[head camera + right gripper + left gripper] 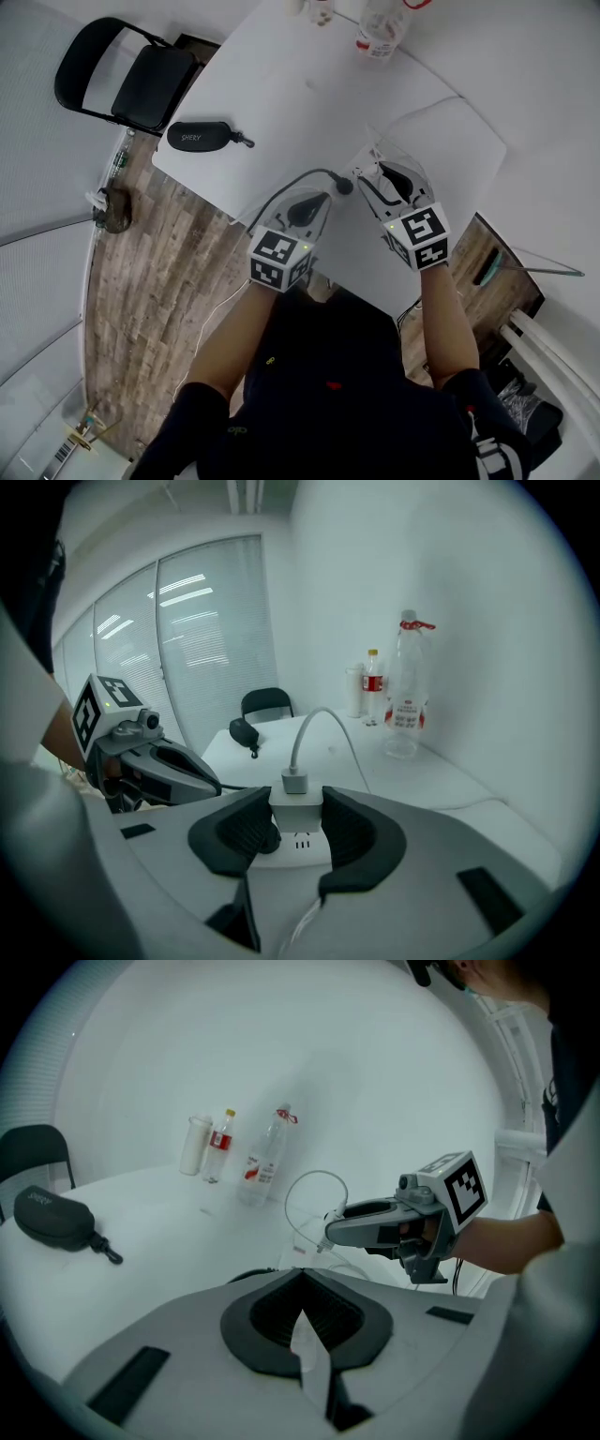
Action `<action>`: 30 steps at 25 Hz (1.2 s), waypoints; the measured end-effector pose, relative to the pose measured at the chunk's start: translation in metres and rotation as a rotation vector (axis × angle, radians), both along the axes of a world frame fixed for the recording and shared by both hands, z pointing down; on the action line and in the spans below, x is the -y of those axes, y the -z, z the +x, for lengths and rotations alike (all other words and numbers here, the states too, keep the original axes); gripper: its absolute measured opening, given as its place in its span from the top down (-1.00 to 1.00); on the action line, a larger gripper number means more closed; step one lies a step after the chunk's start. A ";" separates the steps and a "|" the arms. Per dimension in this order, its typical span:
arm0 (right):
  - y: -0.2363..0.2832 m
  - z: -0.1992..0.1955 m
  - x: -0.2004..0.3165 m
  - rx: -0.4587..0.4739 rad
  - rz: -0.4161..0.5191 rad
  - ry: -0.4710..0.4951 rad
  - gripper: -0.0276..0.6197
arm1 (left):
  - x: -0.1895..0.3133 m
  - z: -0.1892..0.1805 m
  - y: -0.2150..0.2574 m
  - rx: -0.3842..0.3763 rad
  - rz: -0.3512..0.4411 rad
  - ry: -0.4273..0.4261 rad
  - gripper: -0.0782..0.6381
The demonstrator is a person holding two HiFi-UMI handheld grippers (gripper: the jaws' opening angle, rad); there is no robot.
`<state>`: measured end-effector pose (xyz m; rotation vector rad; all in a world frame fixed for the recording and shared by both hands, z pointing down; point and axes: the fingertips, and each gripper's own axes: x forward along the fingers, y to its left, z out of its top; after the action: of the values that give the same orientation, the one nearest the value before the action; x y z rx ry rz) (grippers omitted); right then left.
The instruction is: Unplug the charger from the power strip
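Our R gripper (298, 801) has its 2 jaws clamped on the white USB charger (297, 814), 1 pad on each side face. The charger stands upright on the power strip (314, 853), which lies toward the near edge of the tabletop (281, 103). Its white cable (314, 719) arcs out of its top. So the charger sits dead centre between the jaws, long axis straight off the strip's face. The pull should, in our view, run along that axis w/o tilting. We can't tell whether the prongs are seated or partly out. Our L gripper (302, 1277) hangs just beside the strip, jaws together on nothing. R is the nearer hand; L could pin the strip if it lifts.
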<state>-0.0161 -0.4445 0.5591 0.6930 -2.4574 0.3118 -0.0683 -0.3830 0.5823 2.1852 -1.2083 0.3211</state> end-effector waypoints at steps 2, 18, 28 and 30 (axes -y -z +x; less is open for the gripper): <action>0.018 0.007 -0.002 0.042 0.015 -0.035 0.37 | 0.002 -0.003 0.018 0.003 0.039 0.001 0.73; 0.162 0.082 -0.033 0.390 0.136 -0.253 0.37 | -0.030 -0.029 0.160 0.094 0.330 0.045 0.73; 0.240 0.122 -0.046 0.597 0.198 -0.347 0.38 | -0.049 -0.034 0.226 0.066 0.429 0.101 0.73; 0.252 0.129 -0.052 0.607 0.224 -0.362 0.37 | -0.053 -0.035 0.237 0.064 0.452 0.108 0.73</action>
<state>0.1125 -0.3929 0.3074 1.3050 -2.9551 0.4387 -0.1029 -0.3304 0.3452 2.4868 -1.5476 0.0760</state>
